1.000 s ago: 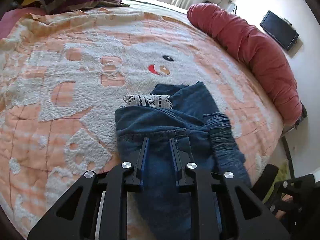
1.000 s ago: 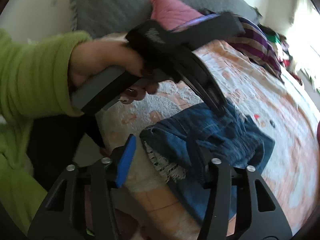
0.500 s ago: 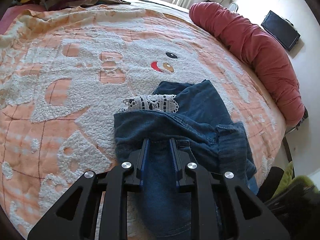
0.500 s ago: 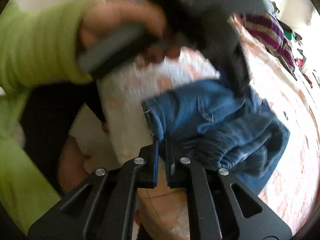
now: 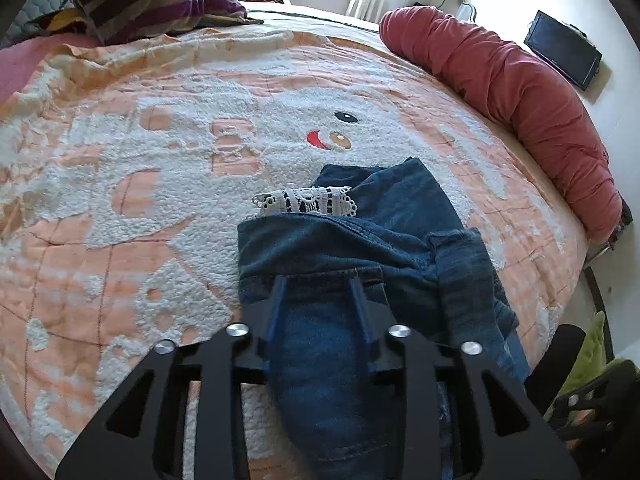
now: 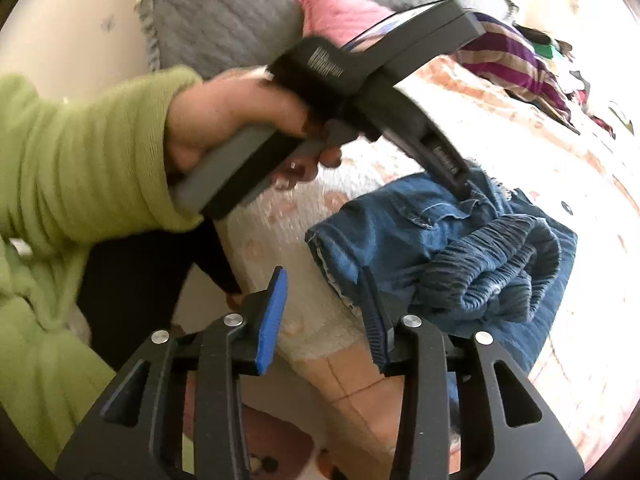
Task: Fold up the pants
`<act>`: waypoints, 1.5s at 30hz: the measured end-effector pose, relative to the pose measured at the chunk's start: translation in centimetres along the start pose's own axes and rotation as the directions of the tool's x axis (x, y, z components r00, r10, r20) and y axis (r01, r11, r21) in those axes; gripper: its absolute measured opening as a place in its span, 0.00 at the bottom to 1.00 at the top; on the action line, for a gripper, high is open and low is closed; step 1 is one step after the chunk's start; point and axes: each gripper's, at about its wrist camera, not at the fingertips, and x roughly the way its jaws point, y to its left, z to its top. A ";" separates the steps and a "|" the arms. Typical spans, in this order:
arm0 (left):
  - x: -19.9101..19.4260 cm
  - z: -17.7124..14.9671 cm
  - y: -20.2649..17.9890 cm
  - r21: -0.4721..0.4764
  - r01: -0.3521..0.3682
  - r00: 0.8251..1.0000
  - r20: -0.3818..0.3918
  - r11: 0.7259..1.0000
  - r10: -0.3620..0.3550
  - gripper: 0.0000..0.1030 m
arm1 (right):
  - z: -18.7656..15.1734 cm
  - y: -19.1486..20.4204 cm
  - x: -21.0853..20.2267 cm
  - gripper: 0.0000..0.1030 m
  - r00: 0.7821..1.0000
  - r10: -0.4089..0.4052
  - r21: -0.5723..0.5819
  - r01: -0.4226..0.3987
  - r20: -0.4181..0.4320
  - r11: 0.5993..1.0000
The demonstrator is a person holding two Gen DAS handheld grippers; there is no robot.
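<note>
Blue denim pants (image 5: 400, 208) lie bunched near the bed's front edge, a white lace trim (image 5: 308, 200) poking out at their far side. My left gripper (image 5: 316, 284) points down onto them; its jaws are opening, with a band of denim lying loose between the fingers. In the right wrist view a hand (image 6: 224, 120) in a green sleeve holds that left gripper (image 6: 462, 190), its tips on the pants (image 6: 400, 220). My right gripper (image 6: 322, 280) hovers at the bed's edge with its jaws opening. Only blanket shows between them. Its right finger stands beside the pants' frayed hem.
A peach and white fleece blanket (image 5: 160, 160) covers the bed. A red bolster (image 5: 520, 92) runs along the right side and a striped pillow (image 5: 152, 0) lies at the far left. A grey cushion (image 6: 240, 12) and a pink pillow (image 6: 336, 12) sit behind the hand.
The left jaws have spread wider around the denim. The right jaws went from wide to shut and have parted again. The ribbed waistband now lies slumped on the pile.
</note>
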 end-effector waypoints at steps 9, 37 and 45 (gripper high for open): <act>-2.7 -0.5 -0.8 0.026 -0.049 0.997 0.053 0.998 0.048 0.47 | 0.4 -0.4 -2.5 0.50 0.996 -0.032 0.064 0.027 0.089 0.998; -11.3 -2.8 -2.7 0.032 -0.161 0.968 0.201 0.986 0.152 0.95 | 1.1 -4.1 -9.7 0.91 0.904 -0.351 0.266 0.286 0.244 0.921; -11.2 -3.3 -2.3 0.004 -0.165 0.968 0.193 0.986 0.161 0.96 | 0.9 -6.9 -10.0 0.91 0.867 -0.464 0.364 0.379 0.182 0.851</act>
